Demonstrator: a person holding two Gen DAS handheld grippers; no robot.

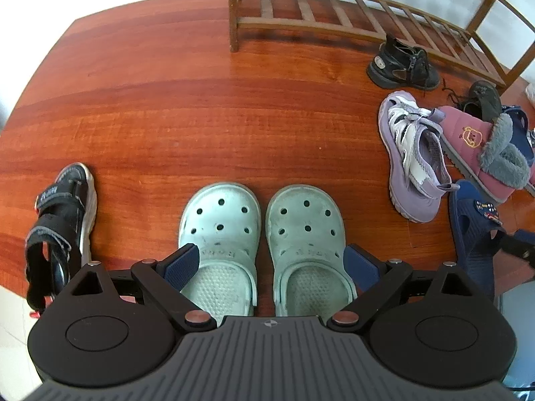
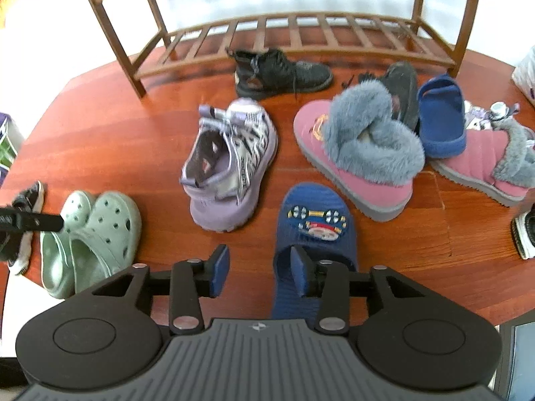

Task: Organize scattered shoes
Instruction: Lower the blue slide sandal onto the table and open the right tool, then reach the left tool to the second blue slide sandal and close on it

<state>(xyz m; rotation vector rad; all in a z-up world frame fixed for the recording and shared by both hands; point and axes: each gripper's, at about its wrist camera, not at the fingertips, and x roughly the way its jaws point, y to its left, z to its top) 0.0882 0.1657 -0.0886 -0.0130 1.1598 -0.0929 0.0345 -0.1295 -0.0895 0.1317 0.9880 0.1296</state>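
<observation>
Landmark: the pair of pale mint-green perforated foam clogs (image 1: 264, 234), side by side on the red-brown wooden floor (image 1: 150, 107), toes toward the slatted brown wooden shoe rack (image 1: 334, 10).

Left of the clogs: a black strappy sandal with white sole (image 1: 60, 220), lying alone, apart from them.

Over the clogs: left gripper (image 1: 271, 260), spread wide, one blue pad outside each clog, holding nothing; whether the pads touch the clogs, cannot tell.

Right of the clogs: a lilac and white mesh sneaker (image 1: 414, 157), tipped on its side; beyond it a pink quilted boot with grey fur cuff (image 1: 485, 147); nearer, a navy rubber slide with a cartoon patch (image 2: 314, 227).

Far right of the clogs, up by the rack: a black zip ankle boot (image 1: 401, 63).

Above the navy slide: right gripper (image 2: 260, 270), partly parted, gripping nothing, right pad over the slide's strap opening, left pad over bare floor.
</observation>
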